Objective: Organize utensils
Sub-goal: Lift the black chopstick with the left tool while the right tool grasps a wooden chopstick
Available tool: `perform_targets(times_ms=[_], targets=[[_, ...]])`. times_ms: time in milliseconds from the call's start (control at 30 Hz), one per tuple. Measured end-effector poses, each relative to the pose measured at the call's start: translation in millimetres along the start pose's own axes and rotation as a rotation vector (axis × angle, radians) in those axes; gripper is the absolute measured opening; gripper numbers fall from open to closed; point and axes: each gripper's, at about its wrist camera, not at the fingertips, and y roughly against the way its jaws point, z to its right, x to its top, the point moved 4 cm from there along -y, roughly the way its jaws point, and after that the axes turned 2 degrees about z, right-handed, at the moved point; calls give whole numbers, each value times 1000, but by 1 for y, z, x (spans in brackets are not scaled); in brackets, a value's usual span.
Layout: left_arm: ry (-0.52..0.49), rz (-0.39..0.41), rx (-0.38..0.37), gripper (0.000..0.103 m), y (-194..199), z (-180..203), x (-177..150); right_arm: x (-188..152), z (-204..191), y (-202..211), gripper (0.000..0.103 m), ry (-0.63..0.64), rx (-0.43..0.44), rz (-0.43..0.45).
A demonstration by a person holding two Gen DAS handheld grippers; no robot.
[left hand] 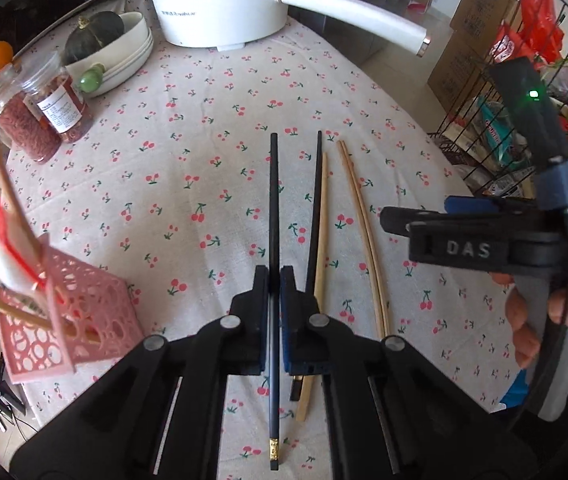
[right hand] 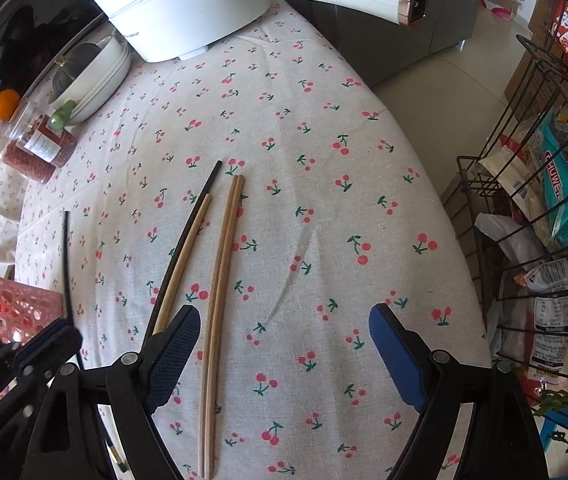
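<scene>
My left gripper (left hand: 274,280) is shut on a black chopstick (left hand: 273,208) with a gold end, held above the cherry-print tablecloth (left hand: 188,184). A second black chopstick (left hand: 315,208), one wooden chopstick (left hand: 321,232) and a wooden pair (left hand: 364,232) lie on the cloth to its right. The pink perforated utensil holder (left hand: 72,316) stands at the left with wooden chopsticks and a red-white spoon in it. My right gripper (right hand: 284,344) is open and empty above the wooden pair (right hand: 220,296). In the right wrist view the held black chopstick (right hand: 67,256) and left gripper (right hand: 50,338) show at the left.
A white electric pot (left hand: 220,4) with a long handle stands at the back. Stacked bowls with a squash (left hand: 96,44) and two jars (left hand: 44,116) sit at the back left. A wire rack of packaged food (right hand: 544,208) stands beyond the table's right edge.
</scene>
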Motion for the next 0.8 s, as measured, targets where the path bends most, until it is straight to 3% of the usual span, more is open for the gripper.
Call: perform_targets(times_ms=[133,367,567,633,733,800], targets=[[17,53,-23,6,31,-15,-20,-2,-13,-5,88,34,-10,-6],[90,136,-56,6,51,-47,-40,-7,-36,-18,86,94,-51,-11],[119,150,-95,6,63,-57,-46,-10,-51,-29,67,163,-150,5],[126,155,-101,6,65,-59,-48,-8,-54,-28,60,162,-146,13],[136,164,-107,6,71,-65,-52,-6,-60,-28,43,169,-139,19],[143,173,-107,6,75,-67,-54,-8,-63,-27,21,181,-126,19]])
